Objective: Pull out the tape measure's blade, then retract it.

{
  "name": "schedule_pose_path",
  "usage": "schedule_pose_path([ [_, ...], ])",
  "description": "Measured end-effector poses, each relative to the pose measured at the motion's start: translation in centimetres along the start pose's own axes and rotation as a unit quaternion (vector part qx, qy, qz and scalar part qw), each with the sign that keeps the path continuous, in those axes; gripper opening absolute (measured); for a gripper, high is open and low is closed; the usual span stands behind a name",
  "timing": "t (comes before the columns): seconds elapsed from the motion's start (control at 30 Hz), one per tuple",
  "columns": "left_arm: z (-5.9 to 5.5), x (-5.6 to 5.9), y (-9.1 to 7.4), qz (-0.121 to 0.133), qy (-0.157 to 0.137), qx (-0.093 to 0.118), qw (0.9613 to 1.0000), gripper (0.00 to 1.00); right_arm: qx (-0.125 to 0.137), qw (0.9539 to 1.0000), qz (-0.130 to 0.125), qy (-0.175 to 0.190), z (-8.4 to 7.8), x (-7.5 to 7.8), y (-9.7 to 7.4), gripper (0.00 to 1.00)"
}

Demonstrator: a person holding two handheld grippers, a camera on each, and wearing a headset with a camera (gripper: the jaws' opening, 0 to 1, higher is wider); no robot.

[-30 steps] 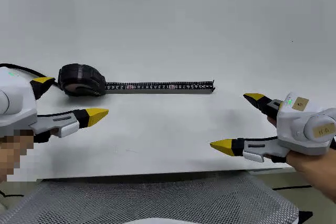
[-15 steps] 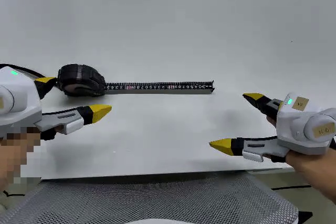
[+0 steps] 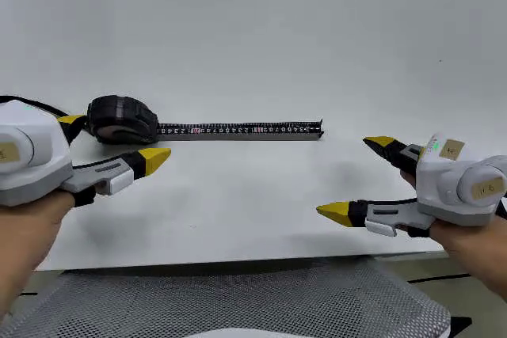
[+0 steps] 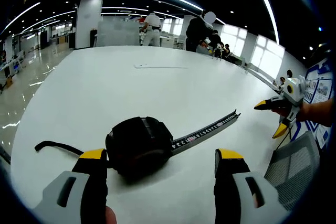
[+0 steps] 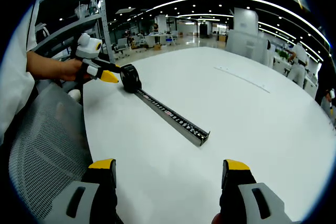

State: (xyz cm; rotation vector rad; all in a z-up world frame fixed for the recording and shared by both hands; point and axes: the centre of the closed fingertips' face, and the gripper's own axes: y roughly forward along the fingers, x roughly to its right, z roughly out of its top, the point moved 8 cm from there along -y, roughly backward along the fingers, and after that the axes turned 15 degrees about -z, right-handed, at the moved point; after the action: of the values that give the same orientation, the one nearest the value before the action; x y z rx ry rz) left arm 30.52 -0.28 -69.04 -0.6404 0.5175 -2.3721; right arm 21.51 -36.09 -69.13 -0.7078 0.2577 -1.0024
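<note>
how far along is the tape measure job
Done: the blade lies pulled out across the table from the tape measure's case. In hand: nothing; the left hand-held gripper is open with its jaws aimed at the case, and the right hand-held gripper is open, short of the blade's hooked end. Left: retracting the blade.

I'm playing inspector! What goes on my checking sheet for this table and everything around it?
Surface: white table, mostly bare.
Job's things: black tape measure, blade pulled out and lying flat.
Clutter: flat white strip near the far edge.
Grippers: left gripper open by the tape measure; right gripper open, apart from the blade's tip.
Cables: black cord beside the tape measure.
Surroundings: mesh chair; people far off.
</note>
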Motion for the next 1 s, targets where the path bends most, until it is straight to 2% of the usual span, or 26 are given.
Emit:
schedule_pose_path([
  [0.13,0.0,0.0,0.3,0.014,-0.001,-0.002,0.9999,0.81,0.001,1.0,0.004,-0.005,0.3,0.4,0.3,0.79],
  [0.2,0.0,-0.2,0.4,0.029,0.0,-0.004,0.9996,0.78,0.001,0.9999,0.005,-0.009,0.5,0.6,0.5,0.78],
  [0.3,0.1,-0.1,0.6,0.037,-0.009,0.003,0.9993,0.78,-0.002,0.9998,0.011,-0.018,0.6,0.8,0.8,0.77],
  [0.5,0.1,-0.3,1.2,0.063,-0.017,0.001,0.9979,0.76,-0.007,0.9996,0.016,-0.022,0.4,1.7,1.4,0.75],
  [0.63,0.2,-0.3,1.4,0.073,-0.024,0.013,0.9969,0.76,-0.011,0.9993,0.019,-0.029,0.5,2.2,1.8,0.74],
  [0.7,0.2,-0.2,1.6,0.078,-0.022,0.011,0.9966,0.77,-0.008,0.9992,0.024,-0.031,0.6,2.4,2.0,0.72],
  [0.77,0.3,-0.3,1.6,0.086,-0.032,0.022,0.9956,0.76,-0.009,0.999,0.026,-0.036,0.8,2.7,2.3,0.7],
  [1.0,0.3,-0.5,1.8,0.11,-0.033,0.023,0.9932,0.72,-0.013,0.9974,0.04,-0.059,1.1,3.4,3.3,0.64],
])
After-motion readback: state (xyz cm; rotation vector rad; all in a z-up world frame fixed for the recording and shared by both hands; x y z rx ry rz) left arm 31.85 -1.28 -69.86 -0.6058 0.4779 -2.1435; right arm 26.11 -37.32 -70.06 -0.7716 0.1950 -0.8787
